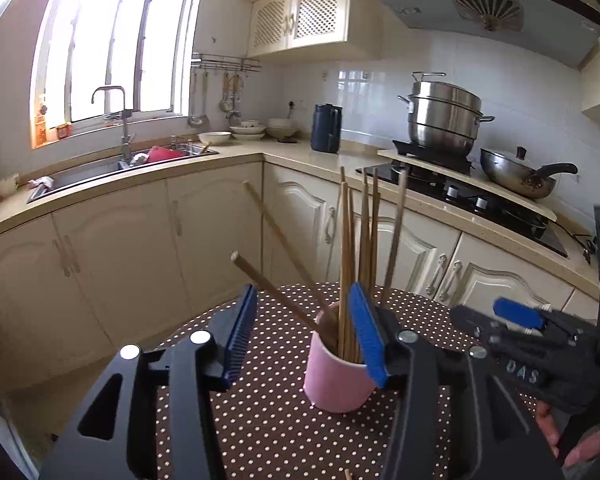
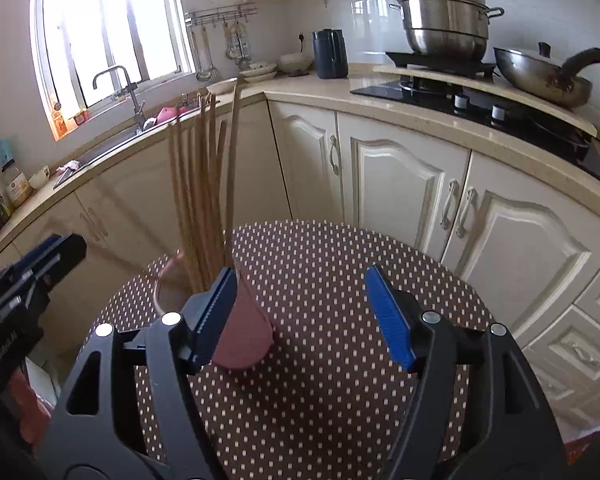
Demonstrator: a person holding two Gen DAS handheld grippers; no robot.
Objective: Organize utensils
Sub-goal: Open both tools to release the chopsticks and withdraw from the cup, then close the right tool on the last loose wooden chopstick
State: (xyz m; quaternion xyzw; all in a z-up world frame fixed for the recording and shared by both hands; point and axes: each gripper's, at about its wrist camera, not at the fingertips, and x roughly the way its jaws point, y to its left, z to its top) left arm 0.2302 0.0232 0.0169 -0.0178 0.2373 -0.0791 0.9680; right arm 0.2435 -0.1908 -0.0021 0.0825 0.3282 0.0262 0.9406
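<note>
Chopsticks (image 1: 352, 264): I count about eight thin wooden sticks, all standing in one glossy pink ceramic cup (image 1: 334, 380). Two lean out toward 10 o'clock in my left view; the rest stand near upright, bunched. Exact count is shaky where they overlap.

One cup, upright, on the round brown tabletop with white polka dots (image 1: 268, 420). In my left view it sits centre, slightly toward 4 o'clock from frame middle; in my right view it's at 9 o'clock, partly behind my left-side blue pad.

Left gripper (image 1: 304, 340): jaws partway apart, cup and sticks between them. Right pad sits at the cup rim; I cannot tell if it touches. Left pad is clear of the cup.

Right gripper (image 2: 304, 316): jaws wide, nothing gripped, only bare tabletop between the pads. Cup sits just outside its left pad.

One stick tip (image 1: 347, 474) pokes in at 6 o'clock of my left view, on the table.

Room: table open from 12 to 3 o'clock of the cup; cream cabinets (image 2: 400, 184) stand just past the far edge. Right gripper shows at 3 o'clock in my left view, near the cup.
</note>
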